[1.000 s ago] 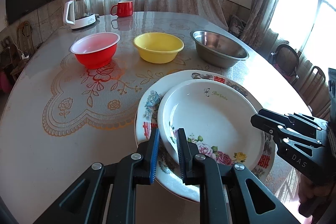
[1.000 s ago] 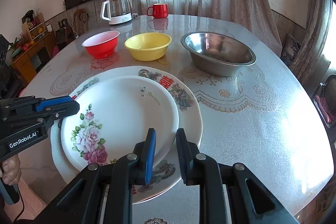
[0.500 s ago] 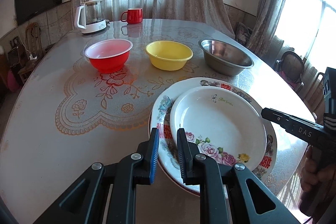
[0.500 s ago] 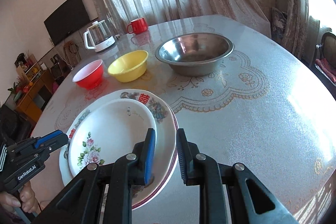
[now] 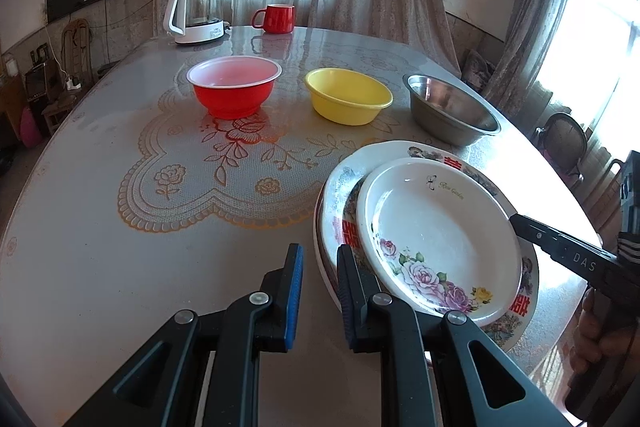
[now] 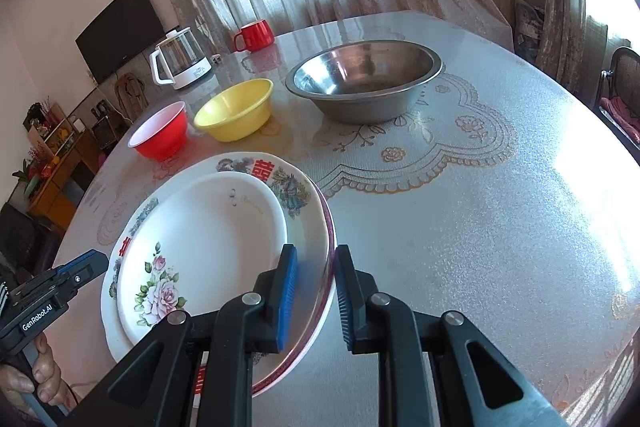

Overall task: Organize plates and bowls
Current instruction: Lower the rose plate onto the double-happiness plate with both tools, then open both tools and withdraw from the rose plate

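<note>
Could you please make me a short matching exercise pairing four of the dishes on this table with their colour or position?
Things:
1. plastic bowl
2. middle bowl
3. steel bowl
4. rose plate

Descriptions:
A. yellow
B. stacked on a larger plate
C. red outside, pale inside
D. bare metal, nearest the window side

Pairs: 1-C, 2-A, 3-D, 4-B

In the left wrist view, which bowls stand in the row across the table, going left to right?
red bowl → yellow bowl → steel bowl
</note>
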Action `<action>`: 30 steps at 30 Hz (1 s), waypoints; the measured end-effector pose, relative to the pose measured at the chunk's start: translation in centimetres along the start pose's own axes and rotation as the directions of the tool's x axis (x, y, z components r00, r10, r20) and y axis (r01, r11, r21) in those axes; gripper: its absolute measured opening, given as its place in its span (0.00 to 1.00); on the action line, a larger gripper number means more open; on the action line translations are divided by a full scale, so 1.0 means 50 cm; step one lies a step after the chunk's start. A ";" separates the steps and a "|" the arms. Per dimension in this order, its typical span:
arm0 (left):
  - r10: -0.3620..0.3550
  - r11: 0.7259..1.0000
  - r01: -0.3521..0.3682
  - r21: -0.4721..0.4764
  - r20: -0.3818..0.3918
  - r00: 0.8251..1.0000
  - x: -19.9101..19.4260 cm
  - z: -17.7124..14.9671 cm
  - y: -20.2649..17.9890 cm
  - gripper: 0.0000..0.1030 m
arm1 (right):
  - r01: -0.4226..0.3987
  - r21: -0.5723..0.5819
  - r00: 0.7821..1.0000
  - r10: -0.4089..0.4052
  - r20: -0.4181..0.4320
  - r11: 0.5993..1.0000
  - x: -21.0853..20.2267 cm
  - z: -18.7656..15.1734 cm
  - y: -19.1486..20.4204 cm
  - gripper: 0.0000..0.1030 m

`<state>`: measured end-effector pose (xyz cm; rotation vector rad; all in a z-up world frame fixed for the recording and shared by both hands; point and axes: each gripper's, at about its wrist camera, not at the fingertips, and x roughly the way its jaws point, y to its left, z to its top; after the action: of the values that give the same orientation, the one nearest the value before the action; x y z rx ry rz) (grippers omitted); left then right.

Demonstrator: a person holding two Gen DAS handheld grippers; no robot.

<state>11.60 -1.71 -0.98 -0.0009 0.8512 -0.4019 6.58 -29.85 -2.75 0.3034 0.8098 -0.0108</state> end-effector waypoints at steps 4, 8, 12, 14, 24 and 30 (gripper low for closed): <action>-0.001 1.000 0.001 0.008 -0.003 1.000 0.001 -0.002 -0.007 0.17 | 0.010 -0.018 1.000 -0.010 0.001 1.000 -0.002 -0.001 0.005 0.18; -0.002 1.000 0.002 0.017 -0.010 1.000 0.005 0.000 -0.012 0.17 | 0.005 -0.014 1.000 -0.005 -0.006 1.000 -0.003 -0.001 0.004 0.18; 0.007 1.000 -0.007 0.013 -0.011 1.000 0.008 0.006 -0.012 0.17 | -0.013 -0.007 1.000 0.013 -0.011 1.000 -0.004 -0.002 -0.002 0.18; 0.006 1.000 -0.006 0.011 -0.008 1.000 0.007 0.009 -0.011 0.17 | -0.018 -0.009 1.000 0.018 -0.016 1.000 -0.003 0.000 -0.003 0.18; -0.019 1.000 0.019 0.020 -0.003 1.000 0.011 0.051 -0.027 0.22 | -0.017 0.044 1.000 0.018 -0.015 0.999 -0.012 0.032 -0.038 0.21; -0.046 0.998 0.046 0.032 -0.018 0.999 0.016 0.077 -0.051 0.22 | -0.041 0.043 0.999 0.042 -0.015 0.998 -0.007 0.054 -0.045 0.21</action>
<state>14.03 -4.95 1.41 0.0126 0.8629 -0.4592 7.97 -32.79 -1.35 0.3608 0.8199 0.0134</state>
